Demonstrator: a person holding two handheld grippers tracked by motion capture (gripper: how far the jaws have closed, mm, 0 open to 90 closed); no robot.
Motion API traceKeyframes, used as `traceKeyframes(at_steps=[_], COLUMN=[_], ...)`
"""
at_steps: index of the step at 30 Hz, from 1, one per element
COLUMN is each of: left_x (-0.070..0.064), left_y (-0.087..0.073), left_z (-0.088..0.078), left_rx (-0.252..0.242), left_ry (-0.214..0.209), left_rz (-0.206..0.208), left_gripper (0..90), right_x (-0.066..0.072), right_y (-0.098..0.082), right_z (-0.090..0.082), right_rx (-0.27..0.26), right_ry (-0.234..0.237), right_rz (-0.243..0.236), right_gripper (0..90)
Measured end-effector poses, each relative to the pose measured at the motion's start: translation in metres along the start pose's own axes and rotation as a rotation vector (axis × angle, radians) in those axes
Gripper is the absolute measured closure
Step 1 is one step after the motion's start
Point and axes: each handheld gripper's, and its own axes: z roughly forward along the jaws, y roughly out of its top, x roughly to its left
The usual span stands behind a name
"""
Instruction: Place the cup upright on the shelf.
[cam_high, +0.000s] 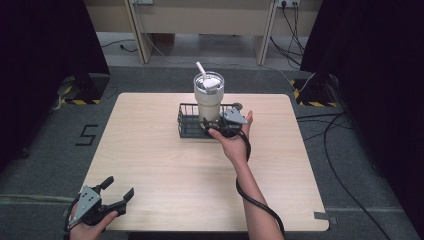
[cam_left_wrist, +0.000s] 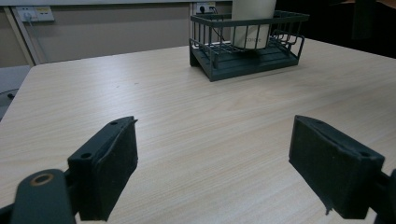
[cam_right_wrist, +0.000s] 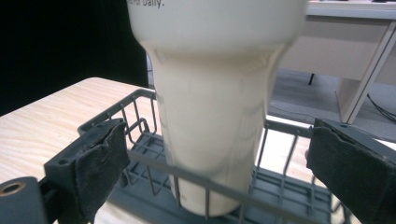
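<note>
A cream tumbler (cam_high: 208, 97) with a lid and a straw stands upright in a dark wire basket (cam_high: 186, 126) at the table's back middle. My right gripper (cam_high: 220, 116) is open at the basket's front right corner. In the right gripper view the tumbler (cam_right_wrist: 215, 116) rises between the two wide-apart pads (cam_right_wrist: 100, 163) without touching them, with the basket's front wire (cam_right_wrist: 154, 161) crossing low before it. My left gripper (cam_high: 120, 186) is open at the table's near left corner with nothing between its pads (cam_left_wrist: 109, 163). Far ahead of it stand the basket (cam_left_wrist: 205, 46) and the tumbler (cam_left_wrist: 252, 23).
The light wooden table (cam_high: 165, 170) is bare between the basket and the left gripper. The right gripper's cable (cam_high: 250, 197) trails along the forearm. Dark curtains, floor cables (cam_high: 335, 165) and a desk frame (cam_high: 200, 20) surround the table.
</note>
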Motion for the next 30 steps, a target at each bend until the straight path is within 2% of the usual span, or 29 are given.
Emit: traceKeyframes(at_steps=[12,25,30], left_x=[-0.002,-0.003,-0.003], left_y=[0.0,0.0,0.0], left_z=[0.001,0.002,0.001], left_rx=[0.002,0.006,0.005], left_ry=[-0.003,-0.001,0.001], left_rz=[0.011,0.012,0.013], left_gripper=[14.8,14.7,14.7], right_x=[-0.006,-0.026,-0.029], right_y=[-0.011,-0.027,-0.031], right_z=[-0.028,-0.059,-0.068], right_rx=[0.017,0.038,0.044], right_ry=[-0.004,-0.034,-0.037], right_rz=[-0.006,0.02,0.011], right_gripper=[6.1,7.1,7.2])
